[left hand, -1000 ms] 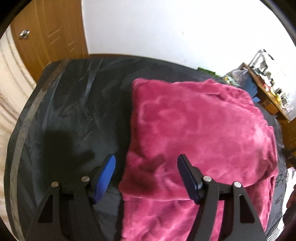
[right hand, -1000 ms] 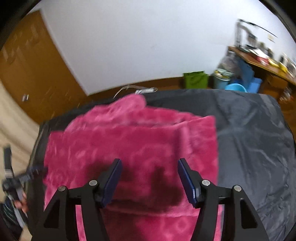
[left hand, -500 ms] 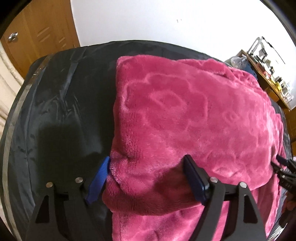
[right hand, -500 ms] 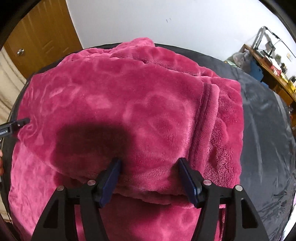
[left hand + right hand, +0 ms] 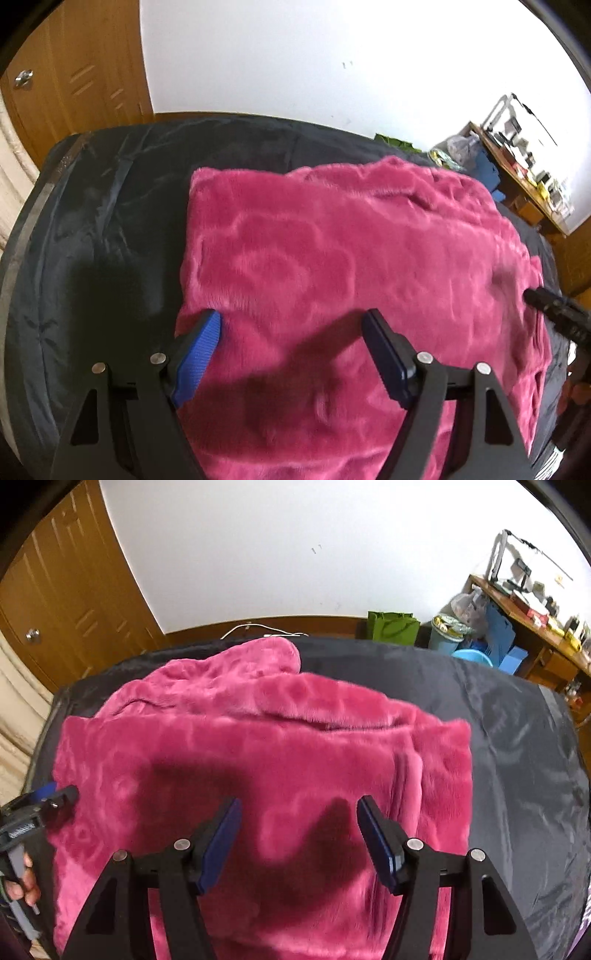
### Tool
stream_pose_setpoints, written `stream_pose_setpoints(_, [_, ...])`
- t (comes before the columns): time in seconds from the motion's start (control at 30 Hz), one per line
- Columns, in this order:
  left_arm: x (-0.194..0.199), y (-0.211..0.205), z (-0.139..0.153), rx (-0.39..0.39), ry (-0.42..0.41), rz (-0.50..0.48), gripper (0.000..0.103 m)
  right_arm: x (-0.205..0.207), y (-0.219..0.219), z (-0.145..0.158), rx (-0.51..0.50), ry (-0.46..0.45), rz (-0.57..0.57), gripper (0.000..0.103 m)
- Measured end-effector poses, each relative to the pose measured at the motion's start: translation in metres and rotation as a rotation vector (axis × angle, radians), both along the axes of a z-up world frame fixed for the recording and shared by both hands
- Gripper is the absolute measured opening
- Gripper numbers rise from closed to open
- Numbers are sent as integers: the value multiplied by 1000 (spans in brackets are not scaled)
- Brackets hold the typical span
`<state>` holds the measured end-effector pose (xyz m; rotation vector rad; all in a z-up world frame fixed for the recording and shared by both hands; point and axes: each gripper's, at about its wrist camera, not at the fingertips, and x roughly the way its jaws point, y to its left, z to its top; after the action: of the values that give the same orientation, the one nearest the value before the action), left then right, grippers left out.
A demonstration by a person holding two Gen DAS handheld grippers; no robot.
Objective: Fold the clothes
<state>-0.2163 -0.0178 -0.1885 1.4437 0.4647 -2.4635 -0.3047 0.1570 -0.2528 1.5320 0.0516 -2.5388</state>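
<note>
left wrist view shows my left gripper [image 5: 291,332] wide open, like my right gripper [image 5: 297,818], over the soft, thick pink robe [image 5: 351,258] on the dark bed [image 5: 110,221]; i'd pinch its edge.

A plush magenta fleece garment [image 5: 354,280], embossed with a swirling floral relief, lies folded into a thick, roughly rectangular stack on a black sheet, its straight folded edge running from 9 toward 11 o'clock in the left wrist view, a rounded flap poking out at 12 o'clock in the right.
</note>
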Motion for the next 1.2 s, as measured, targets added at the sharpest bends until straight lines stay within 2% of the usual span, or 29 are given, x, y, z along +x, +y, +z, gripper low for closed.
stream_pose_setpoints(0.17, [-15,-4,-4,-10,-24,12,82,-21,1,-35,5,-66,-10,67])
stream_pose_setpoints(0.33, [-17,-2,-11,-43,-49,-12,83,-22,-2,-42,36,-57,-1,70])
stream_pose_setpoints(0.43, [-18,-1,-14,-58,-61,-24,83,-23,0,-41,36,-71,3,70])
stream_pose_setpoints(0.5, [-16,-5,-5,-29,-36,-15,82,-22,1,-31,35,-65,-28,70])
stream_pose_setpoints(0.6, [-12,-5,10,-7,25,-12,82,-16,-3,-3,-10,20,-37,70])
stream_pose_setpoints(0.7, [-16,1,8,5,30,-35,82,-19,-18,13,-29,80,-8,70])
stream_pose_setpoints(0.87, [-23,5,-10,-40,-10,-56,82,-33,-31,-8,-30,26,21,70])
stream_pose_setpoints(1.03, [-27,12,-18,-74,-7,-89,83,-37,-37,-36,-26,-49,22,71])
stream_pose_setpoints(1.2, [-17,6,-5,-38,-23,-87,84,-29,-33,-22,-15,-26,18,71])
